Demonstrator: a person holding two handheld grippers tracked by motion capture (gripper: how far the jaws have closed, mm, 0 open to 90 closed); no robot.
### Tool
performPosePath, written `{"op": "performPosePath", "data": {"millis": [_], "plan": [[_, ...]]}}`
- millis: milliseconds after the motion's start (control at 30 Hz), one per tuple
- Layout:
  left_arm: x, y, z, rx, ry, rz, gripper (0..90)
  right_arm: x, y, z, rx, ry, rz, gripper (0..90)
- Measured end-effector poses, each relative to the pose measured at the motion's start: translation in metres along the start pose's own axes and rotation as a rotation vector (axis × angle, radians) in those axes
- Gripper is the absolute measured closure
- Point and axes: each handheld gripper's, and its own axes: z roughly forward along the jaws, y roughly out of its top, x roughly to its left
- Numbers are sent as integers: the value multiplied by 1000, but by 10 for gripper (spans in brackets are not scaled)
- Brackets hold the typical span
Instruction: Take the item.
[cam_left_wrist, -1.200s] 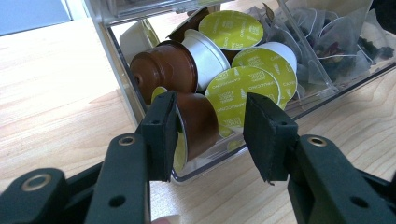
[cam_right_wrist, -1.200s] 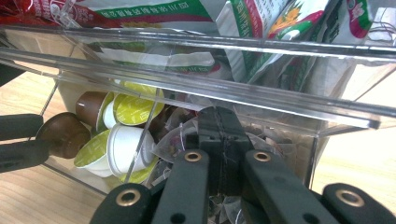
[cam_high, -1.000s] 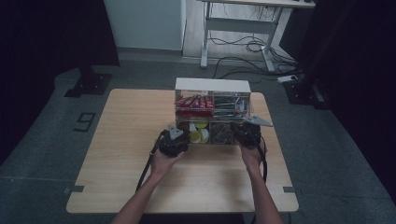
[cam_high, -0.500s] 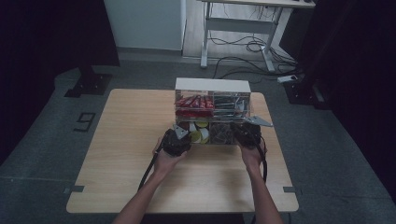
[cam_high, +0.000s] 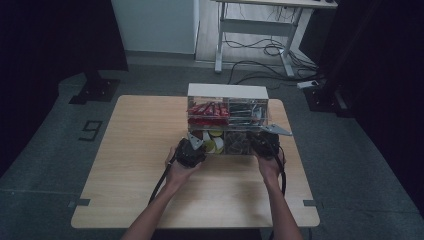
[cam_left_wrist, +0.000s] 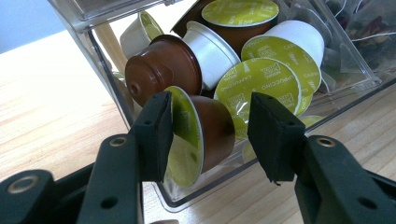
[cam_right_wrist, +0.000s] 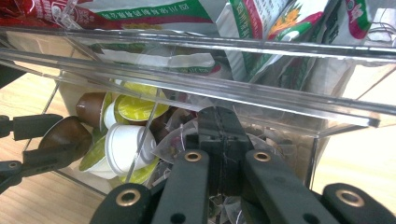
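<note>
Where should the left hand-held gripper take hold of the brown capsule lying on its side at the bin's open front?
Across its length: one pad on the green foil lid, the other on the domed base, approaching from the open front. The brown capsule lies sideways between the left hand-held gripper jaws.

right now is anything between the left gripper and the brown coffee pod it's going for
Nothing visible. The brown coffee pod already sits between the left gripper jaws, which have just been opening; one jaw is at its green lid, the other stands clear.

Bare forearms, black left gripper and right gripper, brass-ringed screw holes, black trailing cables, grey three-cornered plates.
</note>
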Motion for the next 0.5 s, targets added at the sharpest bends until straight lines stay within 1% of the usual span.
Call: {"op": "performPosePath", "data": {"millis": [67, 133, 267, 367, 400, 500], "plan": [[0, 0, 0, -2, 1, -5, 500, 0, 0, 0, 0, 0, 1, 891], [-2, 1, 1, 3, 12, 0, 496, 0, 0, 0, -1, 0, 1, 892], [-6, 1, 4, 9, 48, 7, 500, 0, 0, 0, -2, 3, 3, 891], [-8, 1, 5, 15, 77, 20, 534, 0, 0, 0, 0, 1, 3, 891], [-8, 0, 6, 14, 81, 27, 552, 0, 0, 0, 0, 0, 2, 892], [-7, 0, 6, 16, 79, 26, 560, 0, 0, 0, 0, 0, 2, 892]]}}
